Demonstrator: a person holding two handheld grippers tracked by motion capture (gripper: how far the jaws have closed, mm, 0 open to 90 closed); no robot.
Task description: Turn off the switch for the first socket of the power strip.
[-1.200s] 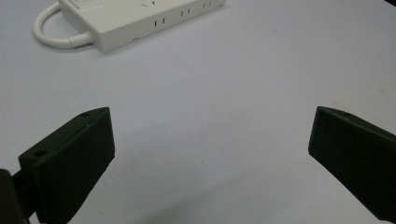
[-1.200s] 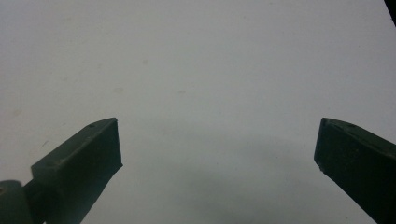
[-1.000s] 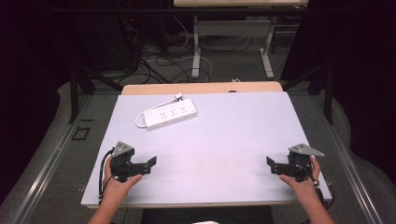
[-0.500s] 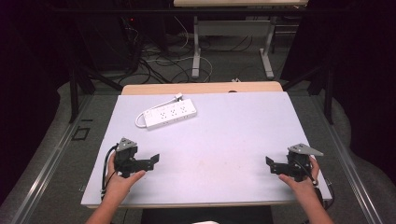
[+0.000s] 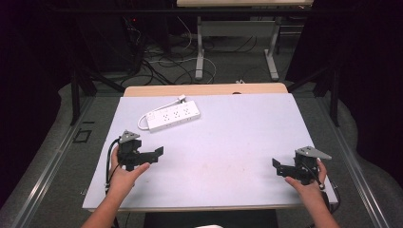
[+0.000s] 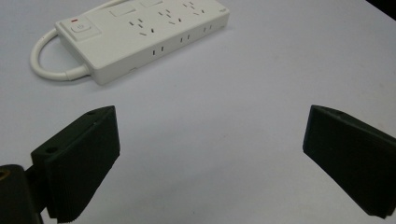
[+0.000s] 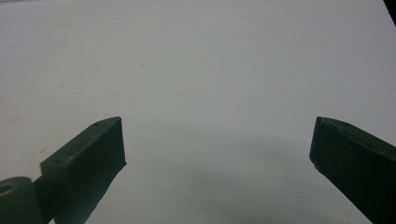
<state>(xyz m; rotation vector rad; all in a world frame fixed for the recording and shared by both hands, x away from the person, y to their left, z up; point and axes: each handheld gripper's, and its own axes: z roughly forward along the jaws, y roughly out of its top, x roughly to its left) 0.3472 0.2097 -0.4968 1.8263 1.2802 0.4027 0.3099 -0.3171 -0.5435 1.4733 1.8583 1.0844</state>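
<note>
White power strip (image 5: pixel 173 116) lies flat on the bench (image 5: pixel 228 137), toward the far left corner, long side running roughly along the far edge but slightly skewed. Its short white cord (image 5: pixel 147 117) loops off the left end and curls back along the far side of the strip, plug end (image 5: pixel 181 99) resting near the far edge. In the left gripper view the strip (image 6: pixel 144 35) shows a switch with a red mark at one end and rows of sockets on top; cord loop (image 6: pixel 46 60) bends round beside that end. Nothing touches the strip.

Left tool (image 5: pixel 152 153) sits near the left edge, well short of the strip, aimed toward it and to the right. Jaws spread wide, nothing between them, only bare bench surface seen through the gap (image 6: pixel 210 154). Left hand (image 5: pixel 124 173) grips it from the near side; a black cable (image 5: pixel 110 161) trails off it toward the near edge, and a grey three-cornered plate (image 5: pixel 128 137) sits on top.

Right tool (image 5: pixel 280 166) sits near the near right corner, well apart from the strip, pointing left across the bench. Jaws spread wide too, empty, over plain bench (image 7: pixel 215 140). Right hand (image 5: pixel 309 180) holds it; grey plate (image 5: pixel 312 153) on top.

Floor beyond the far edge has tangled cables (image 5: pixel 157 57) and metal table legs (image 5: pixel 199 47).
</note>
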